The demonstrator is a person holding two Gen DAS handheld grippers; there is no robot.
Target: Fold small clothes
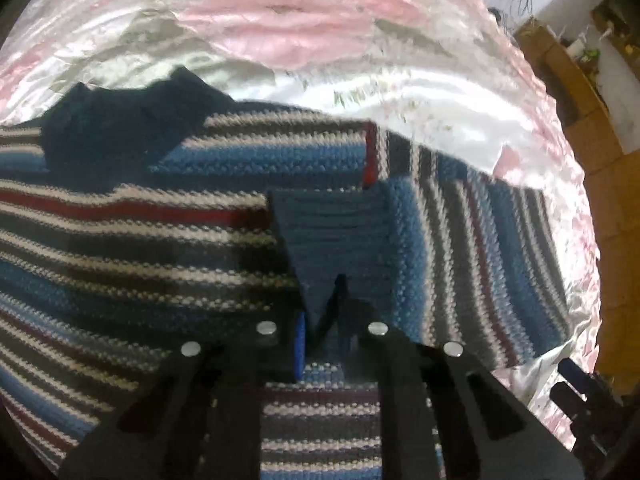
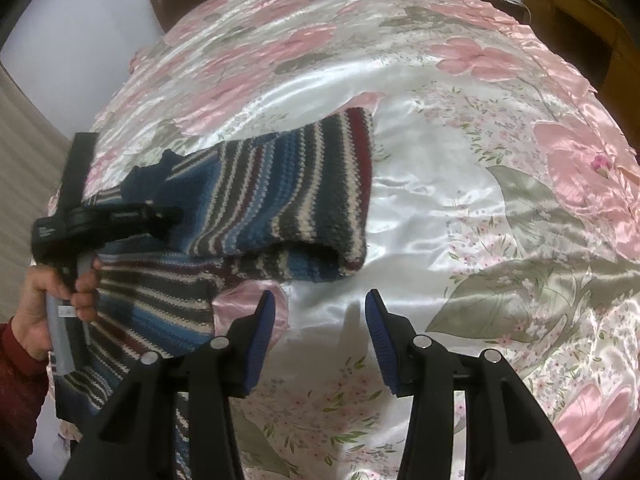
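- The sweater (image 2: pixel 280 192), a striped knit in blue, grey, white and dark red, lies on the bedspread (image 2: pixel 460 208) at the left middle of the right wrist view; its right part is folded over on itself, with a rounded fold edge at the lower right.
- In the left wrist view the sweater (image 1: pixel 140 240) fills most of the frame, with a dark blue collar at the upper left and the shiny pink-and-white bedspread (image 1: pixel 320 40) across the top.
- The left gripper (image 1: pixel 324 320) has its jaws drawn close together, pinching a blue ribbed cuff (image 1: pixel 332 232) of the sweater at the lower centre of that view.
- In the right wrist view the left gripper (image 2: pixel 160 216) shows from the side at the left edge, its tip against the knit, held by a hand (image 2: pixel 52 300) with a dark red sleeve (image 2: pixel 20 392) below it.
- The right gripper (image 2: pixel 320 332) hangs over bare bedspread at the bottom centre, its jaws spread wide with nothing between the blue pads (image 2: pixel 262 336).
- It sits just below and to the right of the sweater's lower edge, not touching it.
- A wooden cabinet (image 2: pixel 580 20) stands at the upper right, beyond the bed.
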